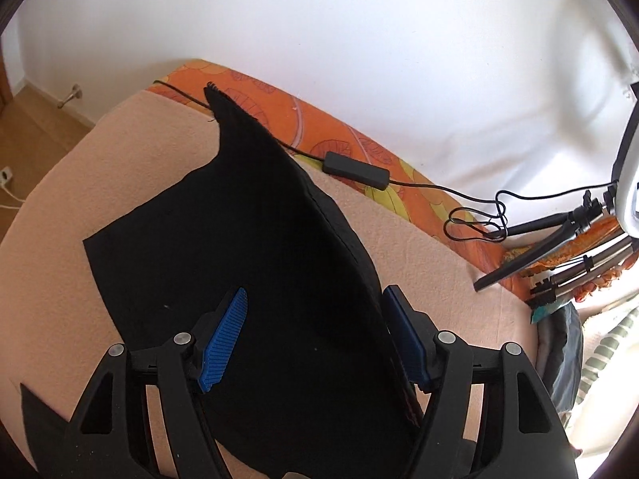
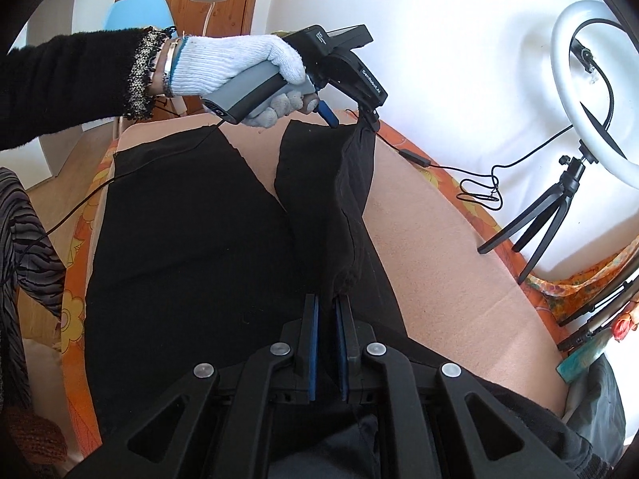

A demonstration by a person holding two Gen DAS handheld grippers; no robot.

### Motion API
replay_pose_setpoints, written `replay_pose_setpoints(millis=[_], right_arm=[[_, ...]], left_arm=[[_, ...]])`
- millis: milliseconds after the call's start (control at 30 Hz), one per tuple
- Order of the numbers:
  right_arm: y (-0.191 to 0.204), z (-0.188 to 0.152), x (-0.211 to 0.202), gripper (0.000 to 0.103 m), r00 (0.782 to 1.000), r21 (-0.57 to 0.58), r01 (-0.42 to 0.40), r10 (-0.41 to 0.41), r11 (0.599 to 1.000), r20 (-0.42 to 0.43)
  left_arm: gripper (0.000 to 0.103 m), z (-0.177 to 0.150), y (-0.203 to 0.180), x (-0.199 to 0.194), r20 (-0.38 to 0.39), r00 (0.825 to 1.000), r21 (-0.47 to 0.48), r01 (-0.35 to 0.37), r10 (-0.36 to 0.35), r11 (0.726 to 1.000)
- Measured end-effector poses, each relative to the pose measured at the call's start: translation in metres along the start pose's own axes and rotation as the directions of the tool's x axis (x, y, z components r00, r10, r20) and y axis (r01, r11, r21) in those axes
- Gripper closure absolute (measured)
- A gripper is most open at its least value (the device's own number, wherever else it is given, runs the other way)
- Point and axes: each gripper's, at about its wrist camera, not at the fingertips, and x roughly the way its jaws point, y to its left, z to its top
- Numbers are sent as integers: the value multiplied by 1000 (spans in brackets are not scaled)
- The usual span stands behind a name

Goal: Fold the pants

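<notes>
Peach blanket (image 1: 419, 247) covers a bed, with an orange floral sheet (image 1: 279, 99) along the edge by the white wall (image 1: 359, 20). The black fabric pants (image 2: 179, 219) lie spread on the blanket. One leg is pulled up into a raised ridge running between the two tools.

The left gripper (image 1: 315, 291) has its blue ribbed pads (image 1: 223, 343) spread wide. Pants fabric sits between them, and the raised fold edge lies against the right-hand pad. It is not pinched.

The right gripper (image 2: 326, 298) has its pads pressed nearly together, pinching the near end of the ridge. From the right wrist view, a white knit-gloved hand (image 2: 239, 64) with a black sleeve (image 2: 72, 80) holds the left tool above the far leg end. Fabric hangs from one of its fingers.

A black inline cable box (image 1: 355, 169) lies on the sheet. A white ring light (image 2: 561, 64) stands on a small black tripod (image 2: 559, 199) at the right side of the bed.
</notes>
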Motion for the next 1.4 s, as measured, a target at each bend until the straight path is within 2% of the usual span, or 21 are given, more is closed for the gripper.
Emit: replay_pose_setpoints(millis=[133, 167, 200, 267, 367, 400, 600, 833, 1033, 1267, 1400], right_arm=[[18, -13, -7, 98, 999, -17, -17, 16, 1000, -28], [20, -15, -7, 98, 999, -22, -20, 19, 1000, -33], [22, -17, -7, 98, 999, -29, -19, 18, 999, -37], [24, -20, -9, 98, 999, -39, -8, 7, 999, -37], [20, -20, -12, 98, 1000, -21, 3, -4, 1000, -30], [19, -20, -14, 98, 1000, -17, 11, -11, 1000, -28], [11, -19, -27, 98, 998, 17, 66, -66, 998, -15], [-3, -13, -67, 98, 986, 105, 155, -160, 982, 37], [15, -6, -97, 99, 976, 118, 190, -200, 975, 80], [54, -23, -110, 99, 982, 126, 170, -180, 977, 64], [81, -40, -111, 99, 988, 130, 144, -150, 981, 36]], left_arm=[[37, 2, 13, -2, 37, 999, -29, 9, -8, 1000], [46, 1, 15, -3, 41, 999, -26, 21, -20, 999], [60, 1, 16, -4, 47, 998, -21, 38, -37, 999], [79, -1, 15, -7, 75, 994, -2, 84, -83, 997], [95, -5, 12, -17, 131, 986, 37, 97, -101, 995], [97, -7, 13, -22, 148, 983, 43, 102, -107, 994], [100, -16, 12, -51, 221, 964, 87, 130, -146, 988], [100, -38, 12, -112, 307, 938, 155, 118, -161, 981], [100, -70, 22, -157, 347, 926, 152, 102, -150, 983], [100, -140, 62, -186, 368, 921, 110, 95, -129, 989], [100, -190, 91, -186, 351, 928, 48, 115, -125, 992]])
